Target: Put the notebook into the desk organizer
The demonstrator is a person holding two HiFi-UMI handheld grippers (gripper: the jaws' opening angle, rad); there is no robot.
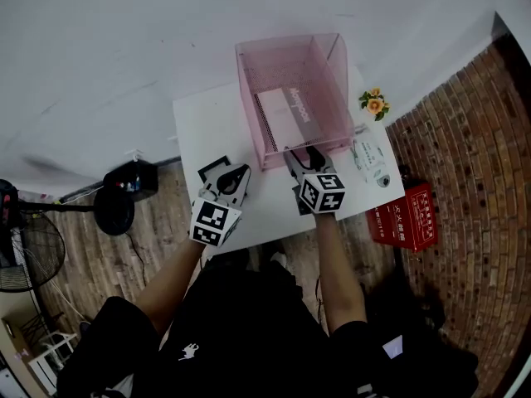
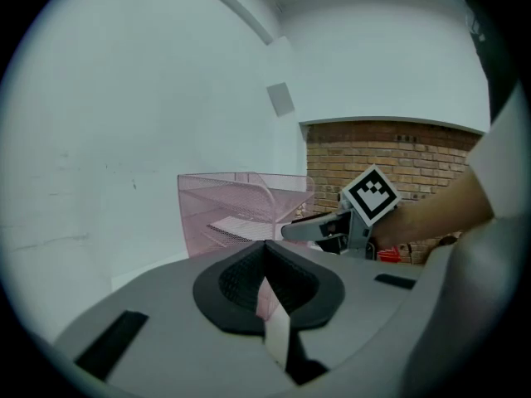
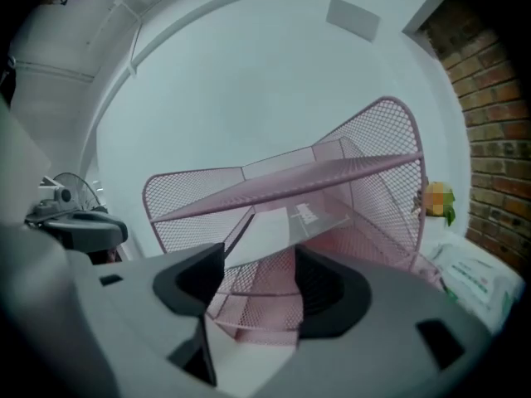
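Before desk organizer point(image 1: 247, 81), right gripper point(image 1: 301, 157) outstretched, fingers point(image 3: 195, 284) apart

Black short-sleeved top point(image 1: 249, 322), perhaps a small white logo point(image 1: 189, 352); grey left hand-held gripper point(image 1: 235, 175) and right hand-held gripper point(image 1: 303, 156), black-and-white marker cubes point(image 1: 214, 222).

A white bench point(image 1: 217, 127) stands against a plain white wall point(image 1: 116, 40), which fills the head view from nine to one o'clock. A red brick wall point(image 1: 473, 148) runs down the side at three o'clock. Wood-plank floor point(image 1: 137, 251) shows at eight o'clock, where a black floor fan point(image 1: 25, 251) stands near a dark round stand point(image 1: 124, 191). At four o'clock from the bench, a red box point(image 1: 404, 218) sits beside the brick. The light is even and soft.
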